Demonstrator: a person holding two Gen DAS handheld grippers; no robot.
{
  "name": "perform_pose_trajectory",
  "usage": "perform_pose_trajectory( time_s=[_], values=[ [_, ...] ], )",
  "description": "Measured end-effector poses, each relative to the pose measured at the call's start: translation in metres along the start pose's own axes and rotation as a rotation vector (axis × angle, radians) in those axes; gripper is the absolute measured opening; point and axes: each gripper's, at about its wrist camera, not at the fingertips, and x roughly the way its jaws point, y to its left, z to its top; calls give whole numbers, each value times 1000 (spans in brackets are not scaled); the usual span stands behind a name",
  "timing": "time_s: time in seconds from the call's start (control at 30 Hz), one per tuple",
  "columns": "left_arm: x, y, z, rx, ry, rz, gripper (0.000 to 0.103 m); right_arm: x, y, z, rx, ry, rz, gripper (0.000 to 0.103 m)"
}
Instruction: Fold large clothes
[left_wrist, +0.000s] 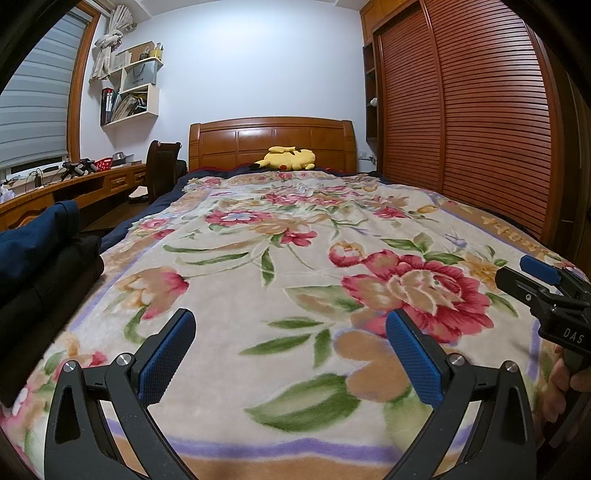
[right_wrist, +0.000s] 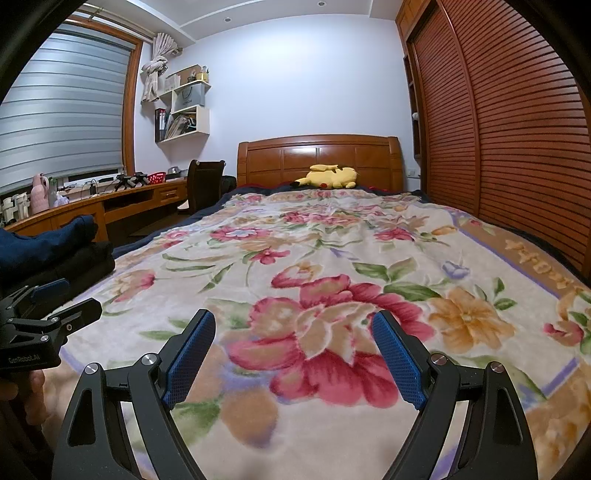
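Observation:
A stack of dark clothes lies at the bed's left edge: a navy garment on top of black folded ones; the stack also shows in the right wrist view. My left gripper is open and empty, held low over the floral blanket near the foot of the bed. My right gripper is open and empty over the blanket, to the right of the left one. The right gripper also shows at the right edge of the left wrist view, and the left gripper at the left edge of the right wrist view.
A yellow plush toy lies by the wooden headboard. Slatted wardrobe doors run along the right of the bed. A desk with a chair and wall shelves stand on the left.

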Motion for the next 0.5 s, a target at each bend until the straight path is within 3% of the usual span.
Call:
perform_pose_trajectory(
  time_s=[0.5],
  values=[
    [0,0,0,2,1,1,103,0,0,-1,3,4,1,88]
  ],
)
